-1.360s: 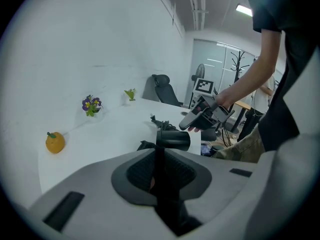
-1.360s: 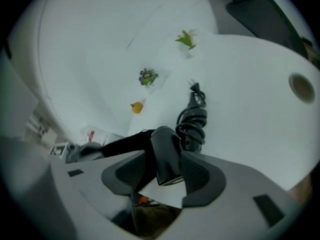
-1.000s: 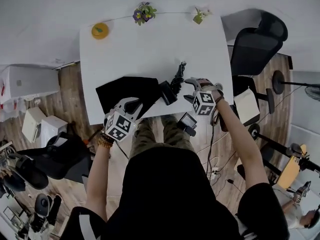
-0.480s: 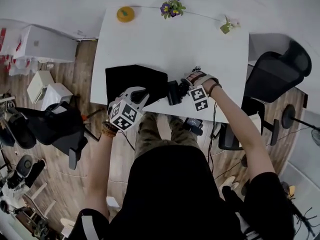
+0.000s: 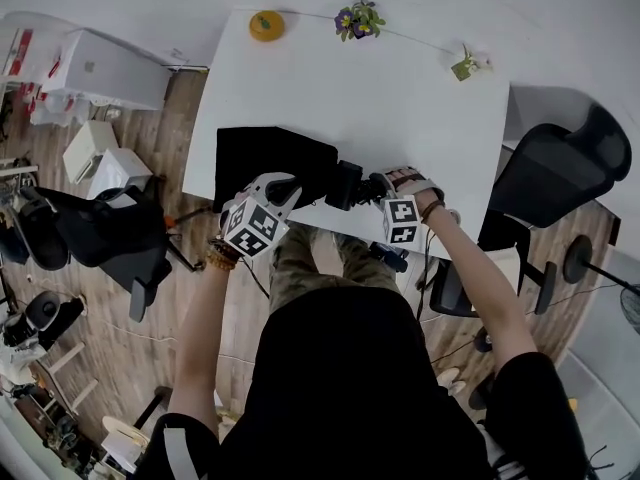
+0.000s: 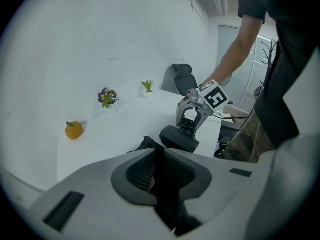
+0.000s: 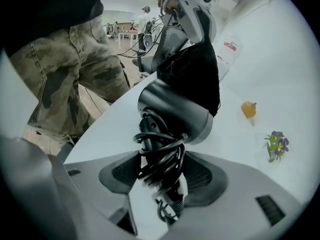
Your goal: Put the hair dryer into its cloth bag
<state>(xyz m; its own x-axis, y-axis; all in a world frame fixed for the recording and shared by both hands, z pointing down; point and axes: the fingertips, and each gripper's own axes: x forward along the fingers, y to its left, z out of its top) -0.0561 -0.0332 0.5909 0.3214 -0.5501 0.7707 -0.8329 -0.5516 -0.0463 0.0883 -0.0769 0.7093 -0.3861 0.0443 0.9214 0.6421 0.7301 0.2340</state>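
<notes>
A black cloth bag [image 5: 275, 158] lies flat on the white table [image 5: 400, 98]. The black hair dryer [image 5: 348, 183] lies just right of it, its cord wound round the handle. My left gripper [image 5: 287, 182] is shut on the bag's near edge; in the left gripper view, thin black cloth [image 6: 147, 145] runs between the almost closed pads [image 6: 159, 176]. My right gripper [image 5: 378, 184] points steeply down over the dryer's handle. Its jaws have just been closing, and the cord-wrapped handle [image 7: 161, 154] fills the gap between the pads, touching both. The dryer's barrel [image 7: 175, 111] points at the bag [image 7: 200, 69].
An orange fruit [image 5: 266, 25], a purple flower pot [image 5: 357, 20] and a small green plant [image 5: 465, 65] stand along the table's far edge. A black office chair [image 5: 560, 173] is at the right. My legs are at the table's near edge.
The right gripper has come down from beside the dryer onto its handle, rolling as it went. The left gripper stays on the bag's edge. The head camera has shifted.
</notes>
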